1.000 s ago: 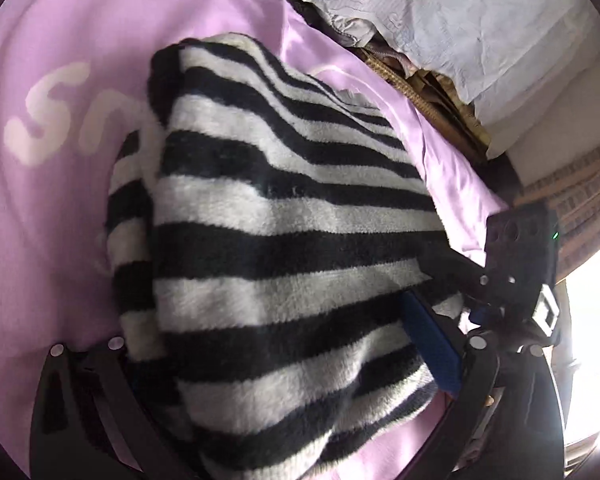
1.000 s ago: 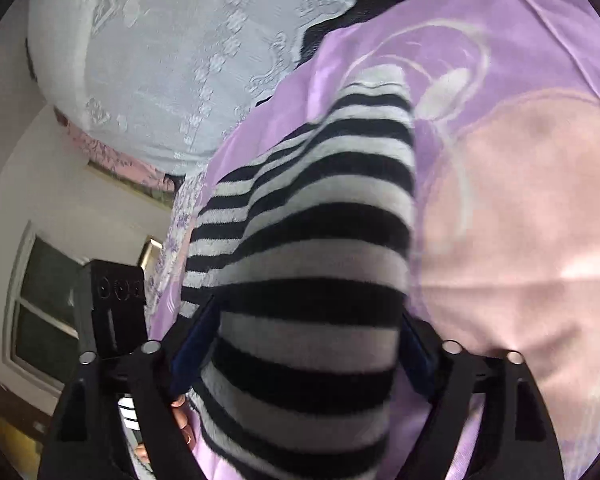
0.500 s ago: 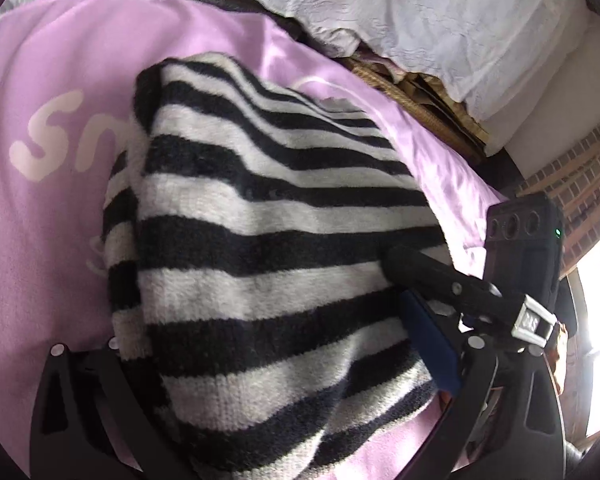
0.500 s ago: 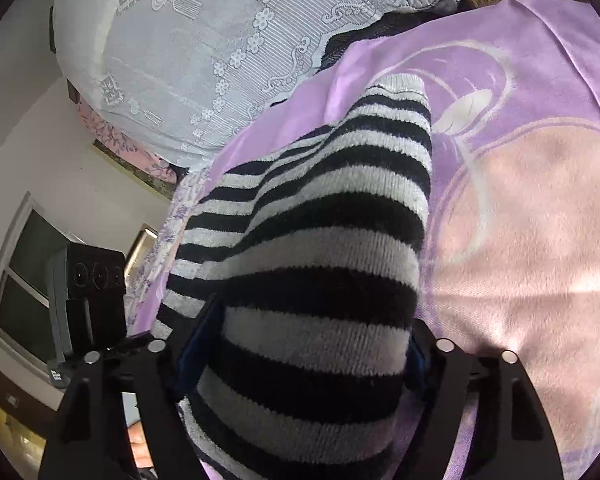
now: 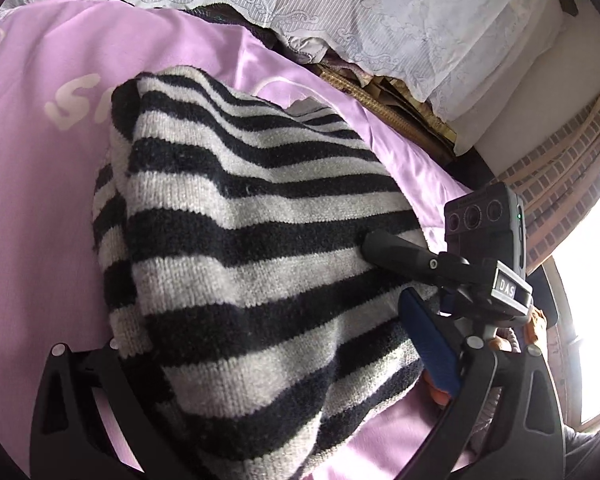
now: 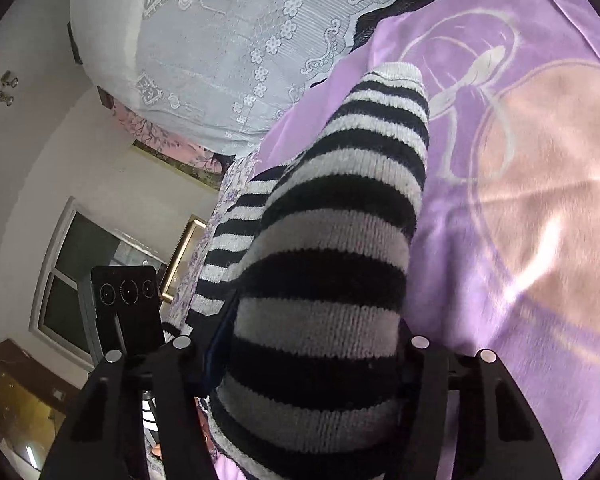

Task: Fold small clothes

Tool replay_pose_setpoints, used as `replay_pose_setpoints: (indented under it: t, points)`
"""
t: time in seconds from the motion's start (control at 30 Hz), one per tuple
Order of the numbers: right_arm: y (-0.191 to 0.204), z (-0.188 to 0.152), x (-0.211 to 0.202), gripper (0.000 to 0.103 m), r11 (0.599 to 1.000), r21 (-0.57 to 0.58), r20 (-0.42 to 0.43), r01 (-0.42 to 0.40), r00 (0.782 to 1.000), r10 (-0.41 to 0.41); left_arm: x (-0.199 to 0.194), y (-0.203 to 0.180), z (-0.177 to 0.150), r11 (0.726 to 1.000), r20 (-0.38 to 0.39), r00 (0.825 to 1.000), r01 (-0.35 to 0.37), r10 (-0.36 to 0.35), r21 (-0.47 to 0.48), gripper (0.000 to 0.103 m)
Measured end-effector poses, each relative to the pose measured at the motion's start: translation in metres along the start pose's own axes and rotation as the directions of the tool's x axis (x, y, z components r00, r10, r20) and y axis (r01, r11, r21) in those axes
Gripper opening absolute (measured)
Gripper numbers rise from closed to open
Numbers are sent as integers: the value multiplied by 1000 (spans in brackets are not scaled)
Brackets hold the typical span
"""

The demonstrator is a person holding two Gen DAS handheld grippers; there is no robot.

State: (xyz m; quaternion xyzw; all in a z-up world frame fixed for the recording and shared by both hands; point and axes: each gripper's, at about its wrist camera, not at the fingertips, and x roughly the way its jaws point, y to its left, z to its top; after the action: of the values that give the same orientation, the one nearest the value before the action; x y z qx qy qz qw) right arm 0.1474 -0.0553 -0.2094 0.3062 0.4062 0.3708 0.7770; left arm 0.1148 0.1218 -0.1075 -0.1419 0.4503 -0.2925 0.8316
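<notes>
Fold at risk of slipping

Knit black-and-white striped garment [image 5: 260, 264] lies on the lilac printed blanket [image 5: 32, 216], bunched between both tools. Right gripper [image 6: 316, 360] fingers have just been closing and now squeeze its thick roll; left gripper [image 5: 268, 364] fingers straddle it at 6 o'clock, grip unclear. Bulky fabric could slide free and unroll
</notes>
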Motion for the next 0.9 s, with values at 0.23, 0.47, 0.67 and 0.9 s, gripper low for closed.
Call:
replay_pose_setpoints:
  t: [0.23, 0.47, 0.67, 0.9]
  points:
    - [28, -30, -14, 60, 999, -17, -35, -46, 998, 45, -30, -14, -26, 1000, 46, 999, -8, 7, 13, 98]
    - [72, -58, -15, 59, 989, -91, -81, -116, 991, 109, -81, -42, -58, 994, 159, 985, -79, 66, 76, 98]
    - [109, -73, -13, 56, 973, -118, -106, -199, 977, 187, -120, -51, -84, 989, 244, 965, -116, 92, 87, 98]
    - [161, -85, -9, 56, 943, -127, -140, -307, 947, 290, -173, -59, -102, 987, 329, 938, -140, 105, 83, 98]
